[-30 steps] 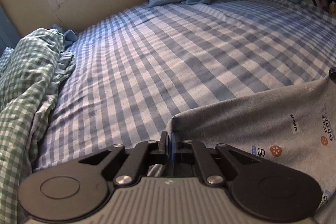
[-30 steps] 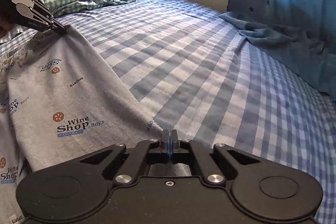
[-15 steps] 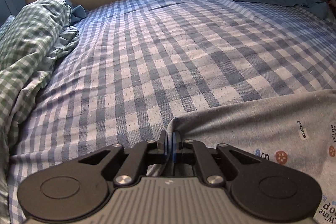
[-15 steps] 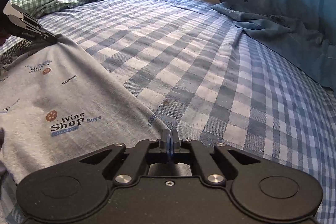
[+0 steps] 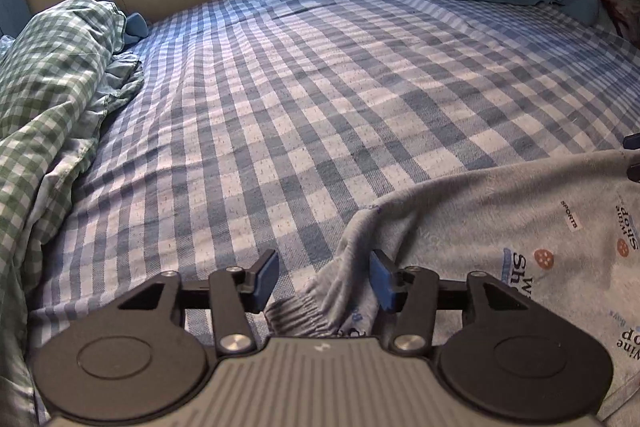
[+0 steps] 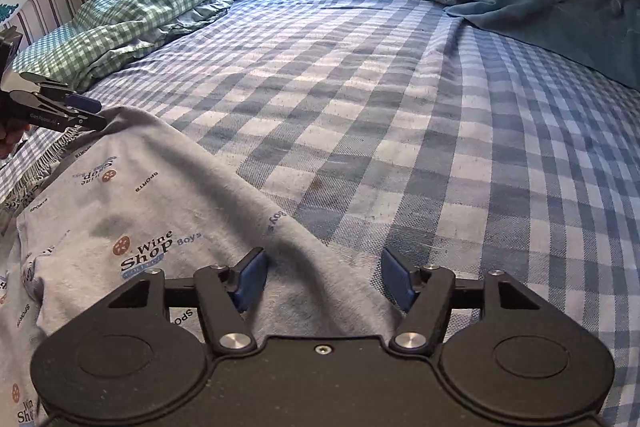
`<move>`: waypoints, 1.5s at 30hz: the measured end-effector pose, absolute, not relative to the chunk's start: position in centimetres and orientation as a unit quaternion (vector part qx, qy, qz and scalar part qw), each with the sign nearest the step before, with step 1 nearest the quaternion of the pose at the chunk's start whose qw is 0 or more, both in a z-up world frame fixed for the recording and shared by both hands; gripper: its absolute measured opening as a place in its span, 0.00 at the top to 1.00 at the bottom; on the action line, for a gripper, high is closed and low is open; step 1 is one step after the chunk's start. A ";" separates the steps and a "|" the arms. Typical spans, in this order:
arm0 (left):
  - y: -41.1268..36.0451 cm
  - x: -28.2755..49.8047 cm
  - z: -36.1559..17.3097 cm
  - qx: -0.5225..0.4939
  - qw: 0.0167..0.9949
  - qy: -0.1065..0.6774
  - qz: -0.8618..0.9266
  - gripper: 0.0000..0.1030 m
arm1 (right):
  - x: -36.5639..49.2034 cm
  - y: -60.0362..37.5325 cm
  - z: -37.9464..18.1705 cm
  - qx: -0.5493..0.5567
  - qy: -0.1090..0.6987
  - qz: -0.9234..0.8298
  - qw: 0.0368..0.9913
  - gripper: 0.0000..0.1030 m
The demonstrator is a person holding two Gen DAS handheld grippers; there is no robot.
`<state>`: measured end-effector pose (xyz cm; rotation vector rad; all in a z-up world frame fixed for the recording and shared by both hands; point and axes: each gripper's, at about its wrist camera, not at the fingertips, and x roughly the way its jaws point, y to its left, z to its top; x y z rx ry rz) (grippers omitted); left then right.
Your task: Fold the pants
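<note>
a: where are the pants [image 6: 132, 211] now?

b: lying on the checked bedsheet [image 6: 400, 115], in the lower left of the right wrist view and the lower right of the left wrist view. i can't tell how many layers there are.

a: so how far along?

b: i'd judge one lay-down is just done; the far edge is set down, but whether more folds are needed is unclear.

a: and the grippers?

b: the left gripper [image 5: 324, 277] has just been opening, with the gathered waistband edge between its pads, not pinched. the right gripper [image 6: 324, 277] has just been opening too, fabric loose between its jaws.

a: which way does it run?

b: its far edge runs corner to corner between the two grippers; the rest trails toward the bottom of both frames.
</note>
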<state>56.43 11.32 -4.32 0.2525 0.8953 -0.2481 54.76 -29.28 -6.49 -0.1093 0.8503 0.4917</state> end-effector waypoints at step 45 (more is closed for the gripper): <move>15.8 22.1 -4.4 0.292 0.918 0.150 -0.222 0.97 | 13.7 -19.0 -1.6 -0.297 0.198 0.177 0.917 1.00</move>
